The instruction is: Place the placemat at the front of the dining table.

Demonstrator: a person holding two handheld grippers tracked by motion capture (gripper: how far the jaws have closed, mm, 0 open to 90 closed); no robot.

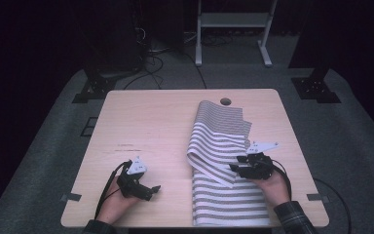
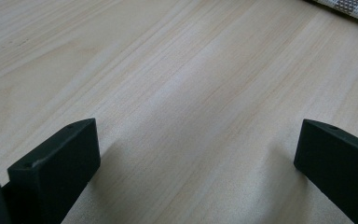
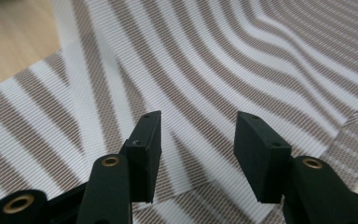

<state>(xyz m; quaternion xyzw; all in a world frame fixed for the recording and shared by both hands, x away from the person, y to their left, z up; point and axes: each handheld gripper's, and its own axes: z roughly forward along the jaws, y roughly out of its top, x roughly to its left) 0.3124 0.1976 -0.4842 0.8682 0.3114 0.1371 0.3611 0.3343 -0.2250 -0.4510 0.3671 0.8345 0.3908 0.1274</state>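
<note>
The left gripper (image 1: 148, 190) rests low on bare wood at the near left of the table (image 1: 141, 126), jaws spread wide with nothing between them; in its own view only grain lies ahead and a corner of the striped cloth (image 2: 354, 7) shows at the far right. It seems parked there, out of the way until a second corner needs holding.

To the right, the striped cloth (image 1: 224, 161), brown and white, runs in a long band from the table's far middle to its near edge, its far half folded back on itself so a loose flap lies across the near half. The right gripper (image 1: 237, 163) sits over that flap's edge, jaws partly apart and gripping nothing (image 3: 196, 135); the fabric lies beneath them, not pinched. Probably it has let the fold go.

The table is pale wood with a cable hole (image 1: 225, 101) near the far edge. Grey carpet surrounds it, with dark stands, cables and a white frame (image 1: 233, 29) behind.
</note>
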